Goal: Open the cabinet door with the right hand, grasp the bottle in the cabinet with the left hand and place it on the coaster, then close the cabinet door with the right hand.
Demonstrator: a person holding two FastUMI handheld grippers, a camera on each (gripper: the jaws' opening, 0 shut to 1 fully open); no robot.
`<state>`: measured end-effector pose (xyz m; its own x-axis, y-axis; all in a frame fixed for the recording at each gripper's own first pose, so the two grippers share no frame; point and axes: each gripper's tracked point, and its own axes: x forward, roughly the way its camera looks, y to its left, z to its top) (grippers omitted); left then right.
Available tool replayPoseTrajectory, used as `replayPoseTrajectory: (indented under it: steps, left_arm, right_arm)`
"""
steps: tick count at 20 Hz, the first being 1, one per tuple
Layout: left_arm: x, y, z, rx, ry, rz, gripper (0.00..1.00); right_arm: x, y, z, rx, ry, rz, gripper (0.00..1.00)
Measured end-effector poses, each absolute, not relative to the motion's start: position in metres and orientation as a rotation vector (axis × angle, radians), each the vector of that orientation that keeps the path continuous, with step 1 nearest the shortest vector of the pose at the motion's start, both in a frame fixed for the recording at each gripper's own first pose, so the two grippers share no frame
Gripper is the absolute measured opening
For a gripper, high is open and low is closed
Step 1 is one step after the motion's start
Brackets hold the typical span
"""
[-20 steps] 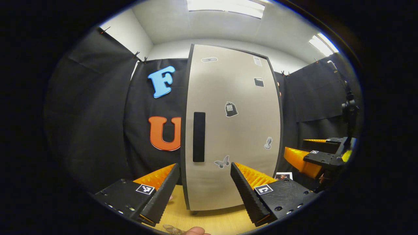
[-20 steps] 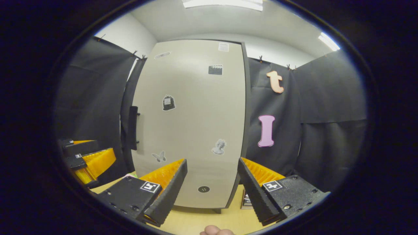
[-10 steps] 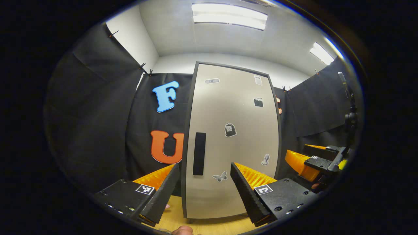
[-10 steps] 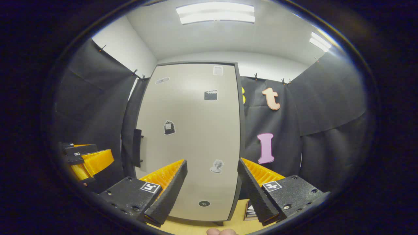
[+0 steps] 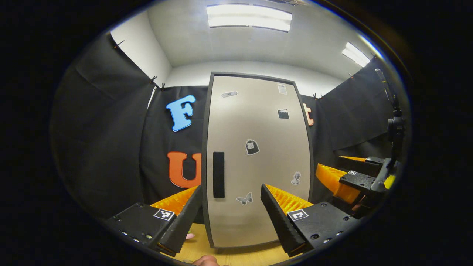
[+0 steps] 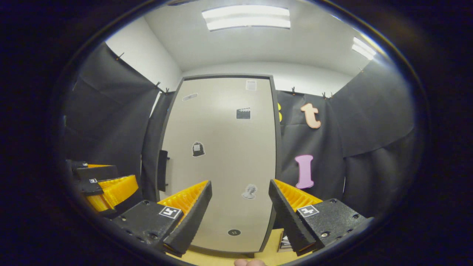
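Door (image 5: pixel 258 162) of the cabinet stands shut and upright on the table (image 5: pixel 236 253), its long axis vertical, its face turned toward both grippers. The dark bar handle (image 5: pixel 218 174) runs vertically along the door's left edge, so the hinge is probably on the right. The right gripper (image 6: pixel 240 207) has its jaws open and empty, aimed at the middle of the door, well apart from the handle (image 6: pixel 162 170), which sits off to its left. To open cleanly, it likely needs to shift left, straddle the bar with the jaws across its narrow width, close firmly, then pull in an arc about the hinge. The left gripper (image 5: pixel 231 207) also has its jaws open, holding nothing, in front of the handle; it should stay clear of the swing. The bottle is presumably behind the door, hidden.
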<state>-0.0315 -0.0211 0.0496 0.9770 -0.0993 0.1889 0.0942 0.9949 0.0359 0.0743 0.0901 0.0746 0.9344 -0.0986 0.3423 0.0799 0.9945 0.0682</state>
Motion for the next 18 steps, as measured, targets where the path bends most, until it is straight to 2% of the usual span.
replayPoseTrajectory:
  steps: [2, 7, 8, 9, 18]
  left_arm:
    - [-0.03, -0.02, 0.044, 0.046, -0.161, -0.088, 0.95]
    - [-0.028, -0.019, 0.039, 0.053, -0.139, -0.083, 0.95]
    - [-0.027, -0.02, 0.038, 0.051, -0.131, -0.079, 0.95]
    - [-0.027, -0.021, 0.038, 0.05, -0.122, -0.074, 0.95]
    - [-0.032, -0.021, 0.027, 0.044, -0.095, -0.066, 0.95]
  right_arm:
    - [0.073, 0.089, 0.073, 0.064, -0.343, -0.087, 0.99]
    - [0.072, 0.091, 0.068, 0.075, -0.324, -0.07, 0.99]
    - [0.074, 0.095, 0.065, 0.078, -0.306, -0.055, 0.94]
    - [0.075, 0.097, 0.06, 0.08, -0.284, -0.045, 0.99]
    - [0.08, 0.1, 0.041, 0.092, -0.205, -0.027, 0.99]
